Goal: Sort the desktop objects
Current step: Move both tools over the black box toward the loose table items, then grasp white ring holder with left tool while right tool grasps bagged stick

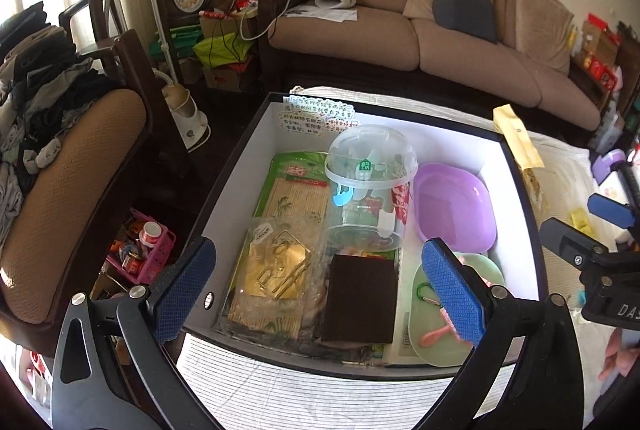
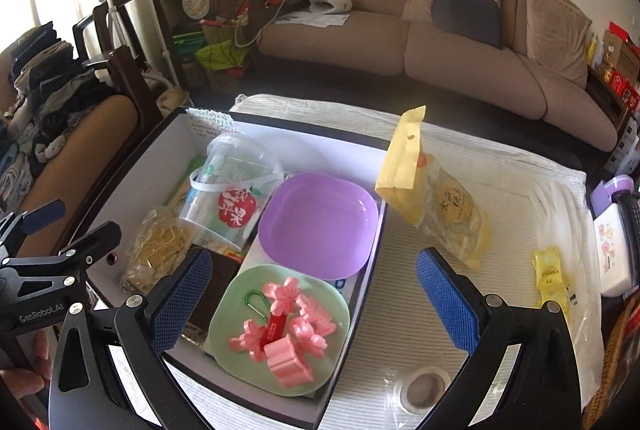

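Observation:
A black box with white inside walls [image 1: 244, 165] [image 2: 132, 185] holds a clear plastic tub [image 1: 366, 185] [image 2: 228, 189], a purple dish [image 1: 454, 205] [image 2: 320, 222], a green plate [image 2: 240, 306] with pink flower cutters [image 2: 286, 326], a bamboo mat pack [image 1: 288, 197], a bag of gold clips [image 1: 276, 262] and a dark brown box [image 1: 360, 302]. My left gripper [image 1: 320, 294] is open and empty above the box's near side. My right gripper [image 2: 316, 302] is open and empty over the box's right edge. A yellow snack bag [image 2: 436, 197] and a roll of tape [image 2: 424, 390] lie on the cloth.
The striped cloth [image 2: 500, 169] covers the table. Small yellow packets [image 2: 552, 278] and a white-and-purple case [image 2: 612, 246] lie at the right. A brown sofa [image 1: 400, 21] stands behind. A chair with clothes [image 1: 48, 149] stands at the left, with a pink basket [image 1: 148, 254] on the floor.

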